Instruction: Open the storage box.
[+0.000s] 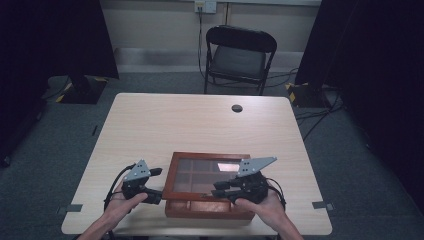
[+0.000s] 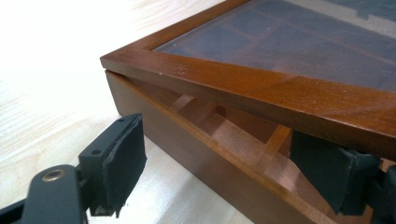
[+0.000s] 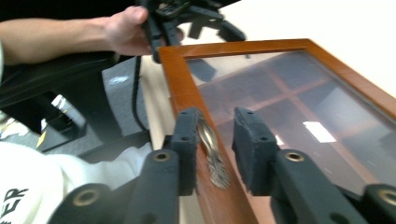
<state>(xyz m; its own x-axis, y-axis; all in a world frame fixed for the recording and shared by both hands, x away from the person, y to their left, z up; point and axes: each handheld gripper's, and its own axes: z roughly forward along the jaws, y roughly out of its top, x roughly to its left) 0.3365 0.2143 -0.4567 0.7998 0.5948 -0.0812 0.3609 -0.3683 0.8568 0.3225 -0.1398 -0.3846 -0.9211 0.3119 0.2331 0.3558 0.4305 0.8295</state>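
A brown wooden box (image 1: 207, 210) with a glass lid (image 1: 172, 176) sits at the table's near edge. The lid (image 2: 261, 88) is tilted up a little, leaving a gap over the box's dividers (image 2: 275, 140). My right gripper (image 3: 215, 140) is shut on the lid's front rail (image 3: 184, 88), at a small metal clasp (image 3: 212, 154); from above, the right gripper (image 1: 216, 189) sits over the box's front right. My left gripper (image 2: 224, 168) is open at the box's left front corner, one pad outside the wall (image 2: 187, 154) and one under the lid; from above, the left gripper (image 1: 155, 185) is at the box's left side.
The light wooden table (image 1: 200, 125) stretches away behind the box, with a round cable hole (image 1: 237, 108) near its far edge. A black folding chair (image 1: 239, 55) stands beyond the table. Cables lie on the floor at the right.
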